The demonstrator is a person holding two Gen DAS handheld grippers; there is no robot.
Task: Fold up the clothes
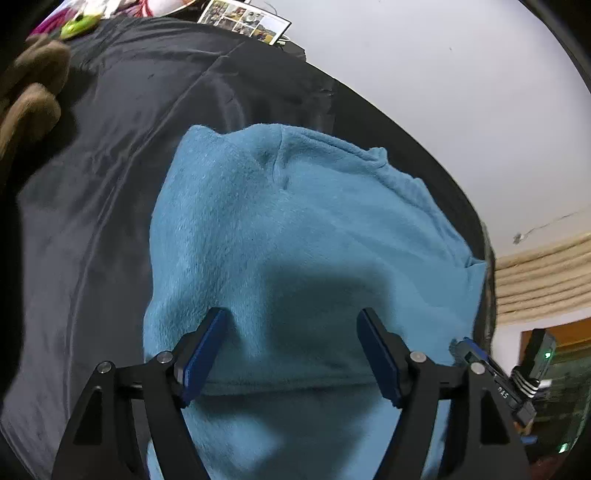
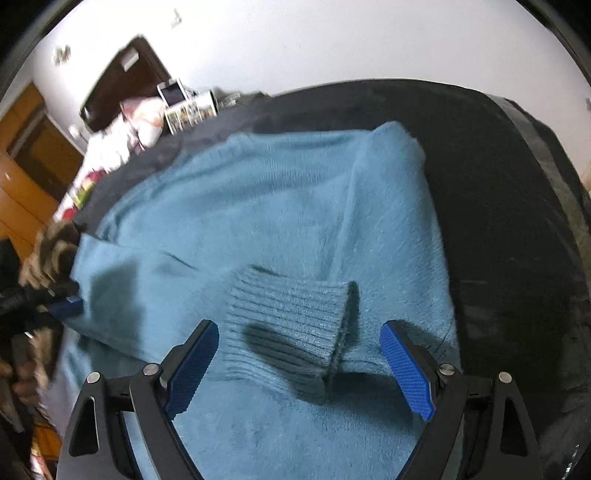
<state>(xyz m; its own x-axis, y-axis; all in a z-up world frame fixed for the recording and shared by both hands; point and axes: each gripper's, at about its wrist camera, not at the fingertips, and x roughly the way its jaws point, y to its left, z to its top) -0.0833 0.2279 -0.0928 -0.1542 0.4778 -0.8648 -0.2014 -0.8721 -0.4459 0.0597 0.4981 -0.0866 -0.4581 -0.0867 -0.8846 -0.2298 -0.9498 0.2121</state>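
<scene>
A fuzzy blue sweater point(image 1: 288, 229) lies on a black sheet point(image 1: 96, 192), partly folded. My left gripper point(image 1: 293, 332) is open, its blue pads on either side of a raised fold of the sweater, holding nothing. In the right wrist view the sweater point(image 2: 266, 206) spreads wide, with a sleeve folded across it and its ribbed cuff point(image 2: 291, 325) lying on top. My right gripper point(image 2: 299, 350) is open just above the cuff, the pads wide on both sides of it. The left gripper point(image 2: 62, 302) shows at the sweater's left edge.
The black sheet point(image 2: 498, 221) covers the surface under the sweater. A brown plush thing point(image 1: 33, 92) sits at far left. Printed photo sheets point(image 1: 243, 18) and colourful items lie at the far edge. A white wall point(image 1: 443, 92) is behind, and wooden furniture point(image 2: 26, 177) at left.
</scene>
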